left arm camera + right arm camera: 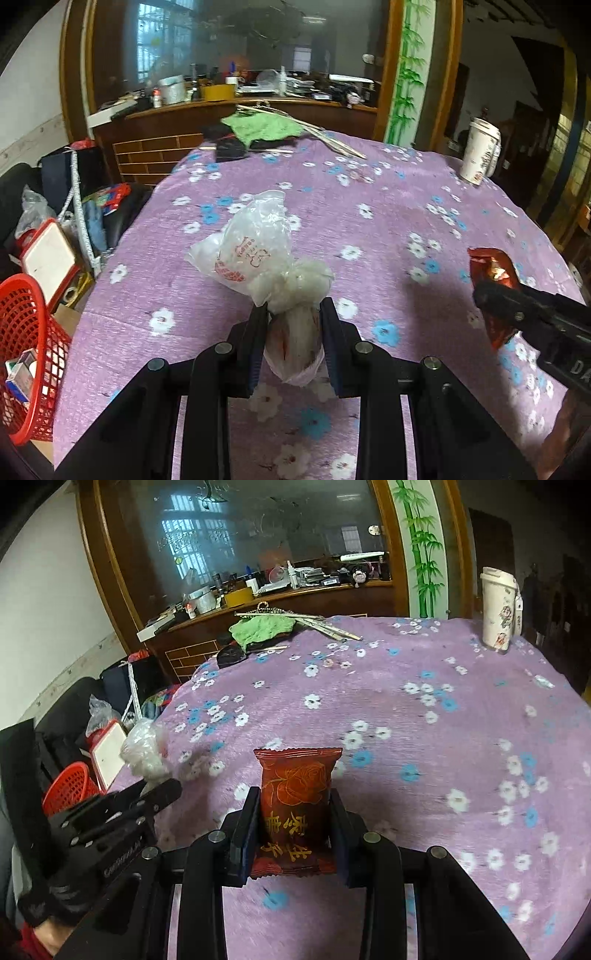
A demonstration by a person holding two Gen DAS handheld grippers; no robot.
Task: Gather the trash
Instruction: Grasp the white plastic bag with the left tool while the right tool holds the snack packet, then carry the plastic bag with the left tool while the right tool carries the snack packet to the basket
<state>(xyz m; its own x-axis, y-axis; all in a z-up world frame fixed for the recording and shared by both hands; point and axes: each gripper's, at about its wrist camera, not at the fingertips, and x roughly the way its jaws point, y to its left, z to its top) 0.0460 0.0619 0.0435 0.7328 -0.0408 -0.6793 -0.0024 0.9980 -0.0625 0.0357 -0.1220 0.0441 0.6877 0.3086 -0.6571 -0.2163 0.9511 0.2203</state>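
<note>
My left gripper [293, 314] is shut on a crumpled clear plastic bag [255, 247] with red print and holds it above the purple flowered tablecloth [388, 206]. The bag also shows in the right wrist view [144, 751], at the left. My right gripper [293, 797] is shut on a dark red snack wrapper [295, 805] with a gold rose and gold characters. In the left wrist view the wrapper [493, 266] and the right gripper [491, 295] are at the right edge. A red mesh basket [26, 339] holding small boxes stands left of the table, also in the right wrist view [70, 786].
A white lidded cup [480, 151] stands at the table's far right corner. A green cloth [266, 127], dark items and sticks [332, 142] lie at the far edge. A cluttered wooden counter [240, 107] stands behind. Bags and a red-framed white board [48, 258] sit on the left.
</note>
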